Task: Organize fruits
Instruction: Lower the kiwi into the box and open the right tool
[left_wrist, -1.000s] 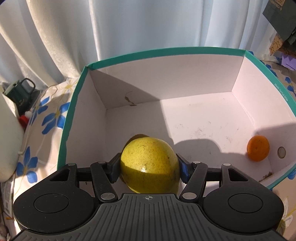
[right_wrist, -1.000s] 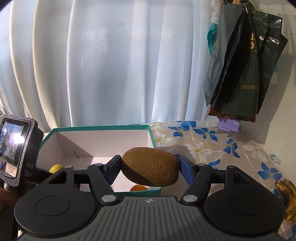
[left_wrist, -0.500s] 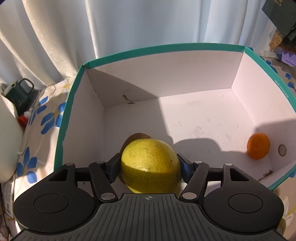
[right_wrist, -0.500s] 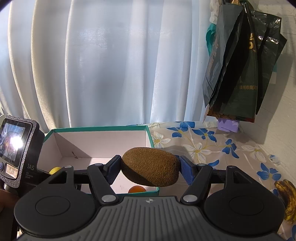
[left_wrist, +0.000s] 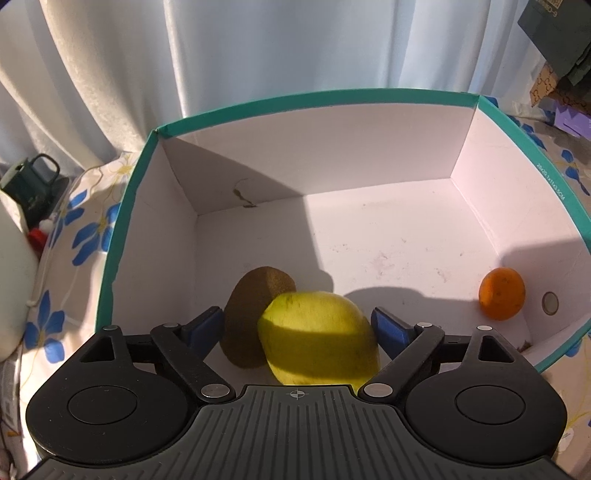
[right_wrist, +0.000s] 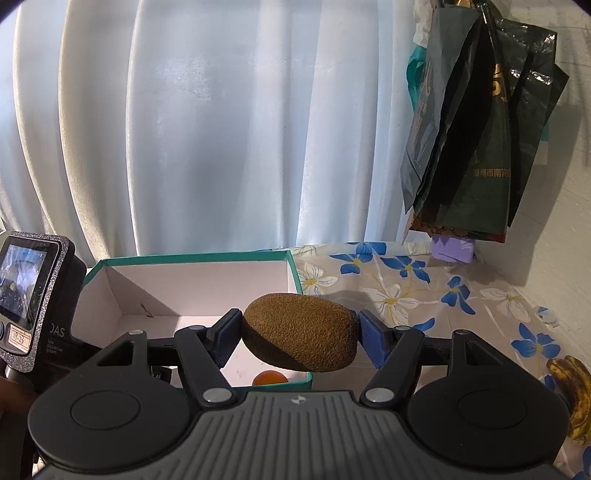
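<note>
We're on a table under a floral cloth (right_wrist: 402, 291), blue and white blossoms, white curtains (right_wrist: 221, 129) hanging right behind it and dark bags (right_wrist: 476, 147) dangling at the wall on the right. Blackened bananas (right_wrist: 572, 391) lie out at the right edge, a dark green mug (left_wrist: 33, 184) sits off the box's left side. The teal-rimmed box (left_wrist: 317, 99) fills the middle, its white floor mostly bare toward the far wall and the far right, so there's plenty of room in there. Inside: a small orange (left_wrist: 501, 293) tucked into the near right corner beside a round hole in the wall, and at the near left a kiwi in the box (left_wrist: 255, 314) with the yellow pear (left_wrist: 317, 336) leaning against it. The left gripper (left_wrist: 295, 325) is over them, jaws opening, blue pads clear of the pear on both sides, the fruit between them but let go. Over on the other side, the right gripper (right_wrist: 299, 332) is clamped on a second kiwi (right_wrist: 299, 332), held end to end in the air just above the box's near right corner.
</note>
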